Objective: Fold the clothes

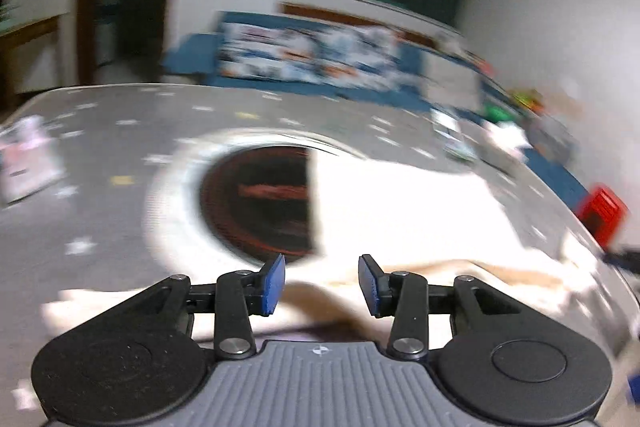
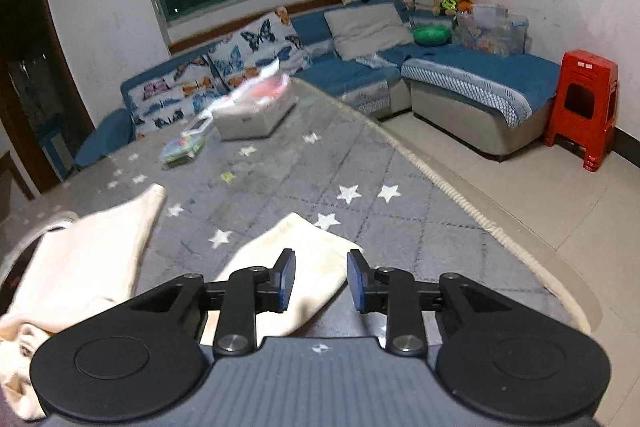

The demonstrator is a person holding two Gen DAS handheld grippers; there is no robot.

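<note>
Right wrist: cream garment lies beneath parted right tongs.

A blue sofa with butterfly cushions lines the wall, a red stool beside it.

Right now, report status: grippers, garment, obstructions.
Left gripper open, nothing gripped. Right gripper open, over a folded corner of the cream garment. Garment flat on the grey star rug. Plastic box far off, nothing in the way.

Black tool, blue pads
</note>
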